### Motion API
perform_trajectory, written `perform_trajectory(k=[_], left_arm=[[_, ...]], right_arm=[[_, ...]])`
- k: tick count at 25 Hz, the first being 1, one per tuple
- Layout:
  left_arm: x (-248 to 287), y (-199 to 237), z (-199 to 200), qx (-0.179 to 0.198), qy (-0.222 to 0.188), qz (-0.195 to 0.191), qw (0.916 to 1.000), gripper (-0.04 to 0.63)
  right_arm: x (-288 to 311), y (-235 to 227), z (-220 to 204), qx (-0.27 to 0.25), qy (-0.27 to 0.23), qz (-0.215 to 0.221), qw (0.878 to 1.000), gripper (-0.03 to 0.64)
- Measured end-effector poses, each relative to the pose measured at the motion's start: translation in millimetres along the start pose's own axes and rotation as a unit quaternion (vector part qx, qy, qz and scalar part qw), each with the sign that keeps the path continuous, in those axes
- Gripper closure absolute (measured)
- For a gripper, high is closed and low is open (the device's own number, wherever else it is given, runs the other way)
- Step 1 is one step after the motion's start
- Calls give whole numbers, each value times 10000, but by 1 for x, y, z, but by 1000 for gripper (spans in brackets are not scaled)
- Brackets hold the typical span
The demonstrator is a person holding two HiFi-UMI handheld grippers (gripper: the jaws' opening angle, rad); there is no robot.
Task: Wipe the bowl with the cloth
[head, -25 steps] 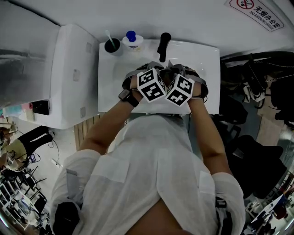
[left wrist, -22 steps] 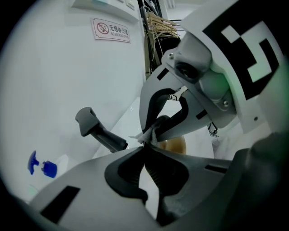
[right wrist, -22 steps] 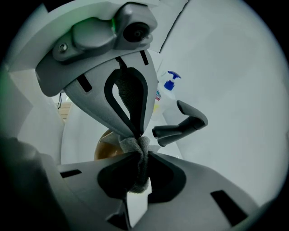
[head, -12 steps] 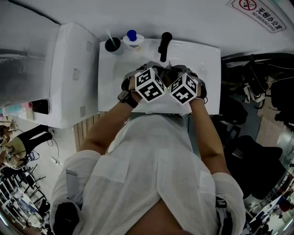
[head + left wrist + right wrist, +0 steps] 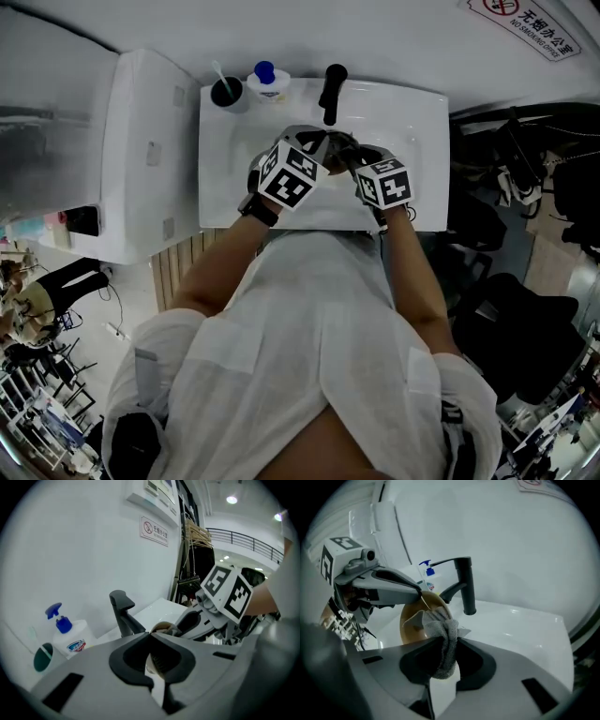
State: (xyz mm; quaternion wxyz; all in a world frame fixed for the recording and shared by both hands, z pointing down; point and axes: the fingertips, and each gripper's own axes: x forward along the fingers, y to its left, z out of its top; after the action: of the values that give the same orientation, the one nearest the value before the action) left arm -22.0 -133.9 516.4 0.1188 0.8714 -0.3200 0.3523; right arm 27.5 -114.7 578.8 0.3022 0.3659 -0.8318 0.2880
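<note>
Gripping the bowl (image 5: 415, 620) by its rim with the left hand-held gripper (image 5: 151, 633) shut tight, over the sink (image 5: 520, 630); pinching the cloth (image 5: 440, 623) in the right hand-held gripper (image 5: 449, 641), jaws just easing apart; facing the bowl's hollow just ahead, slightly leftward.

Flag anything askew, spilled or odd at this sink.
Nothing spilled or damaged. The bowl stands tilted on edge above the sink, only because the left gripper pinches its rim while the cloth lies against it.

White short-sleeved shirt (image 5: 309, 356), black wristband (image 5: 257, 208), grey left claw (image 5: 151, 634), grey right claw (image 5: 443, 641), black-and-white marker cubes (image 5: 289, 175)
</note>
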Motion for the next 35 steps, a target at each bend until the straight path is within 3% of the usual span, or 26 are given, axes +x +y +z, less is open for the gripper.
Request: perform_trajectory(k=[3, 5, 9, 14, 21, 25, 29, 35], left_arm=[[-1, 2, -3, -436, -123, -7, 9990, 583], [2, -1, -13, -411, 20, -95, 9991, 581], [8, -10, -24, -141, 254, -270, 9992, 561], [8, -14, -12, 247, 221, -178, 9993, 544], [15, -22, -5, 1380, 611, -183, 9884, 535], [18, -26, -11, 1602, 826, -342, 9830, 539], [20, -23, -8, 1561, 823, -286, 9839, 562], [17, -16, 0, 1324, 583, -64, 9895, 574]], right_arm=[[0, 1, -6, 734, -82, 247, 9970, 525], [-1, -5, -9, 738, 57, 134, 9972, 540], [-5, -20, -2, -289, 501, -460, 9973, 554], [-10, -22, 11, -1772, 1085, -1060, 9724, 558], [-8, -2, 20, -2635, 1375, -1038, 9491, 558], [-11, 0, 23, -3021, 1394, -968, 9381, 558], [-15, 3, 24, -2970, 1354, -857, 9413, 558], [-15, 1, 26, -2130, 969, -725, 9695, 558]])
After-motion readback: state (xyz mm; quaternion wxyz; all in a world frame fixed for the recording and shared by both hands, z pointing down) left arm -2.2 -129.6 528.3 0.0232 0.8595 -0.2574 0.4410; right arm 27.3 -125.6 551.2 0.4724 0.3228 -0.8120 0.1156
